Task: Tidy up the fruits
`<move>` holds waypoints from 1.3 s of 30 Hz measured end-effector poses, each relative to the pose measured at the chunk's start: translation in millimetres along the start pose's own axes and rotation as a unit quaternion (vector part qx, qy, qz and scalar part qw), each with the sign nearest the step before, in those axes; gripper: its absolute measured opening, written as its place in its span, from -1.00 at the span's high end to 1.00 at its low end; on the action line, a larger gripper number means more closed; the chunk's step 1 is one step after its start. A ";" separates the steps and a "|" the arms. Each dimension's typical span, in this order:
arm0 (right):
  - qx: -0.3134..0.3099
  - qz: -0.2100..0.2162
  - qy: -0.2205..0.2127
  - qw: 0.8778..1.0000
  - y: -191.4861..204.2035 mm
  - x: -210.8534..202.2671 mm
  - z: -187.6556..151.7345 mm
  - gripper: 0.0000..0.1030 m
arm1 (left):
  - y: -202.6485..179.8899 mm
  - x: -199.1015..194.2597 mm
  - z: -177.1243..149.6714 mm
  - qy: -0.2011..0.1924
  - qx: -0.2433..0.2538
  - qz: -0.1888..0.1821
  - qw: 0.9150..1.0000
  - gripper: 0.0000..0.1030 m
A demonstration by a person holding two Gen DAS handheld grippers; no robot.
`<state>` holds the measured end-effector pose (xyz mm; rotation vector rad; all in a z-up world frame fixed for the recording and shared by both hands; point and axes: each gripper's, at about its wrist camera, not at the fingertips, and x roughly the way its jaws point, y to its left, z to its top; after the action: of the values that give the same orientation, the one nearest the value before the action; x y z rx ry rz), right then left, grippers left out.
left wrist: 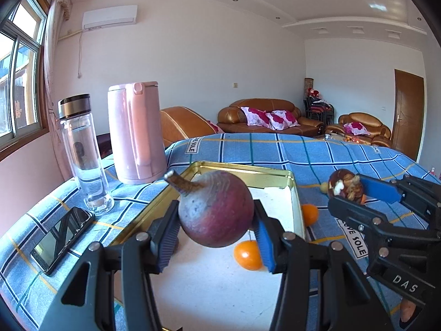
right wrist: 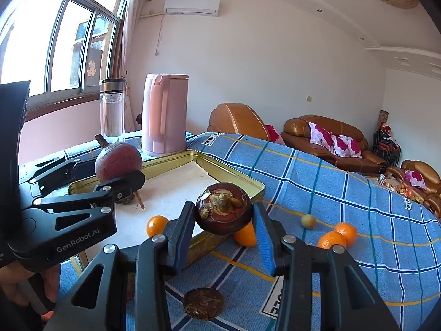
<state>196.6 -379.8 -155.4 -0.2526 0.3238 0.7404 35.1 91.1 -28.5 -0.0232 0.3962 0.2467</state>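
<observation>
My left gripper (left wrist: 216, 213) is shut on a large round purple fruit (left wrist: 217, 204) with a stub stem, held over the gold tray (left wrist: 292, 182) with its white liner. One orange (left wrist: 248, 255) lies in the tray under the fruit, and another orange (left wrist: 310, 213) lies just outside the rim. My right gripper (right wrist: 223, 212) is shut on a dark mangosteen (right wrist: 224, 207), above the tray's near corner (right wrist: 259, 186). A second mangosteen (right wrist: 204, 303) lies on the cloth below. Two oranges (right wrist: 337, 235) and a small yellowish fruit (right wrist: 308, 221) lie to the right.
A pink kettle (left wrist: 136, 132), a glass bottle (left wrist: 82, 154) and a phone (left wrist: 62, 238) stand left of the tray on the blue checked tablecloth (left wrist: 275, 149). Brown sofas line the far wall. A hand (right wrist: 33, 284) grips the left tool.
</observation>
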 end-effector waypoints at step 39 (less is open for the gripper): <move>-0.040 0.088 0.072 0.993 76.1 51.3 0.6 0.14 | 62.4 20.3 -21.1 0.083 -0.012 0.055 0.995 -0.02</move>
<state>179.5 -293.7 -182.5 -0.3580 0.4569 0.9120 30.1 154.9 -54.2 -0.0457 0.5610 0.3596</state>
